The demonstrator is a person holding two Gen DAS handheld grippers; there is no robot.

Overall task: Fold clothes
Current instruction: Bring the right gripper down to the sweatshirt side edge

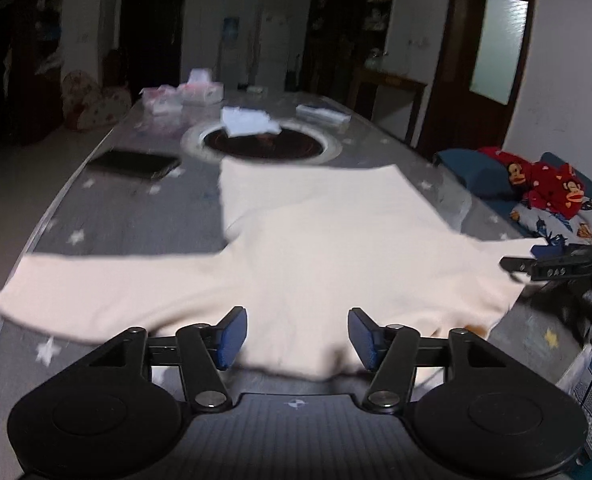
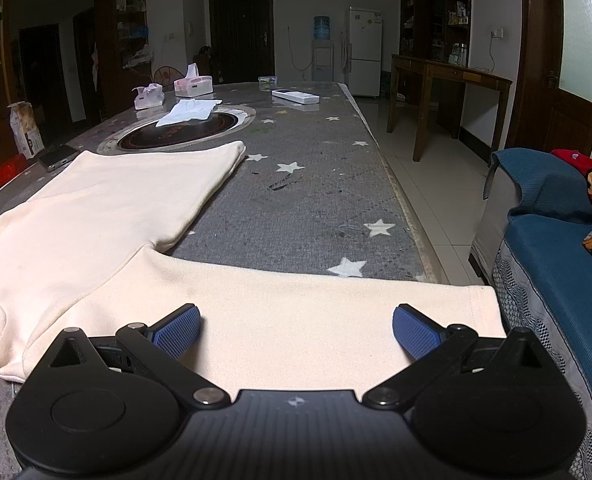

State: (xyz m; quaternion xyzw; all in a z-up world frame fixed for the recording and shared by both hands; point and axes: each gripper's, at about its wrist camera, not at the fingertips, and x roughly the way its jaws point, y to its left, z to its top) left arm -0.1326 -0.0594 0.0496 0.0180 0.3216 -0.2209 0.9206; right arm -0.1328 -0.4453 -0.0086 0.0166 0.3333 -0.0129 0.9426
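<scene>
A cream long-sleeved shirt (image 1: pixel 316 240) lies spread flat on the grey star-patterned table, sleeves out to both sides. My left gripper (image 1: pixel 298 334) is open, hovering over the shirt's near edge around the collar, holding nothing. In the left wrist view the right gripper (image 1: pixel 552 266) shows as a black body at the end of the right sleeve. In the right wrist view my right gripper (image 2: pixel 296 330) is open wide above the right sleeve (image 2: pixel 296 304), close to its cuff (image 2: pixel 484 308), holding nothing. The shirt's body (image 2: pixel 108 204) stretches away to the left.
A round inset hob (image 1: pixel 262 142) with a white tissue (image 2: pixel 190 112) on it lies beyond the shirt. A dark phone (image 1: pixel 134 164), tissue boxes (image 2: pixel 192 84) and a white remote (image 2: pixel 296 97) sit on the table. A blue sofa (image 2: pixel 556 264) with red clothing (image 1: pixel 544 182) stands right.
</scene>
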